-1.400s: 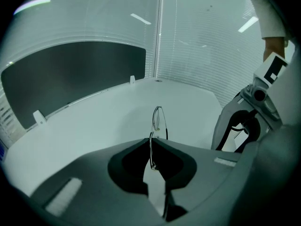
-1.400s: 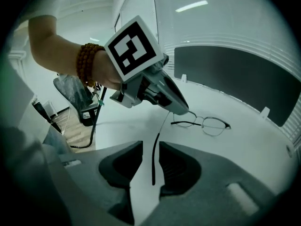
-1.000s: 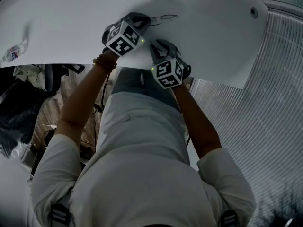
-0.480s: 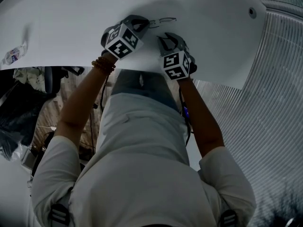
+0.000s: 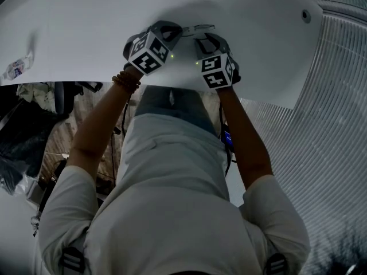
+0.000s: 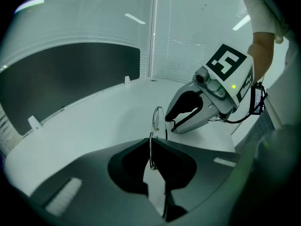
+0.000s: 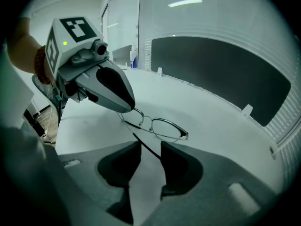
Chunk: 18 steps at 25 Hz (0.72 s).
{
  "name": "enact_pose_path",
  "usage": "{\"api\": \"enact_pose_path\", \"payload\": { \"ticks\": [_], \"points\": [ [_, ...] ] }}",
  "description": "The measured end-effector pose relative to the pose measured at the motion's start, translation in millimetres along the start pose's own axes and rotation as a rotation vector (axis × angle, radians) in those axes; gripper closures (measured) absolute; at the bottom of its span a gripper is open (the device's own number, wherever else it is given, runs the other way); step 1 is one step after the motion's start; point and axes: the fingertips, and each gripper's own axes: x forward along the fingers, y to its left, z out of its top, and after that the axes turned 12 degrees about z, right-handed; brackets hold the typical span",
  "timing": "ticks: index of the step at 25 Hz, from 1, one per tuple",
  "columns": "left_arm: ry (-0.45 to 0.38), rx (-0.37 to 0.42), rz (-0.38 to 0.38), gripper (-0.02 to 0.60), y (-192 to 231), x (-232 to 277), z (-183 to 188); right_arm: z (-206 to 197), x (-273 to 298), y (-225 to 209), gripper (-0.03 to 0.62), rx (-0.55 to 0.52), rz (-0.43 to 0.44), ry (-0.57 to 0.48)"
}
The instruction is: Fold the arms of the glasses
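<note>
Thin metal-rimmed glasses [image 5: 198,27] lie on the white table [image 5: 86,27], also seen in the right gripper view [image 7: 162,128]. My left gripper [image 5: 174,32] is shut on one end of the front frame; in the left gripper view the rim [image 6: 151,149] runs straight between its closed jaws [image 6: 151,142]. My right gripper [image 5: 202,39] sits just right of it, jaws opening. One dark temple arm [image 7: 145,146] passes through the gap between its jaws [image 7: 150,147], and the pads stand clear of it. The left gripper's tip [image 7: 126,108] covers the hinge end.
A small packet [image 5: 14,66] lies at the table's far left. The table's near edge [image 5: 258,96] runs just under both hands, with ribbed flooring [image 5: 321,130] to the right. A dark panel [image 7: 221,74] stands beyond the far edge.
The right gripper moved up and to the right across the table to the glasses, its jaws now around the temple arm. The left gripper held still on the frame.
</note>
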Motion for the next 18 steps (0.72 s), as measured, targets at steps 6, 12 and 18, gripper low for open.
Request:
{"api": "enact_pose_path", "payload": {
  "ticks": [6,12,18],
  "points": [
    [0.003,-0.003,-0.007,0.560,1.2,-0.9,-2.6,5.0,2.4,-4.8,0.450,0.038,-0.016,0.001],
    [-0.015,-0.040,-0.053,0.518,-4.5,-3.2,2.0,1.1,1.4,-7.7,0.441,0.016,-0.037,0.004],
    [-0.035,-0.060,-0.107,0.502,-13.5,-11.4,8.5,-1.6,-2.4,-7.6,0.439,-0.045,-0.084,0.017]
  ]
}}
